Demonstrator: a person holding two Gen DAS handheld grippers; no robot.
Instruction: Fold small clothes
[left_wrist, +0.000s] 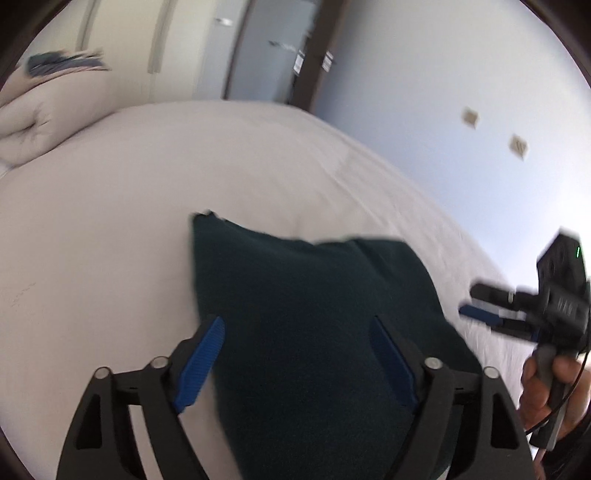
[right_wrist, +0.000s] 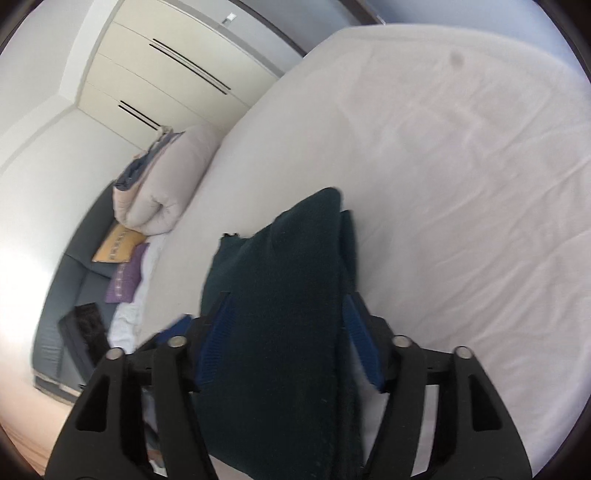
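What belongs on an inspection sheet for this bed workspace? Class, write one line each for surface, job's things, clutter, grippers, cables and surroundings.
surface: white bed sheet, lightly creased.
job's things: one dark green garment lying on the sheet.
clutter: folded duvet at the bed's edge.
grippers: left gripper jaws open astride the garment; right gripper jaws around it, contact unclear.
cables: black cable by the hand.
surroundings: wardrobe, grey sofa.

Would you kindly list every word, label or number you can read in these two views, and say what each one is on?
None can be read.
Door frame stickers: blurred.
Yellow cushion: a line of print, too small and blurred.
Purple cushion: a pale pattern or print, unreadable.
Dark green garment: no label showing.
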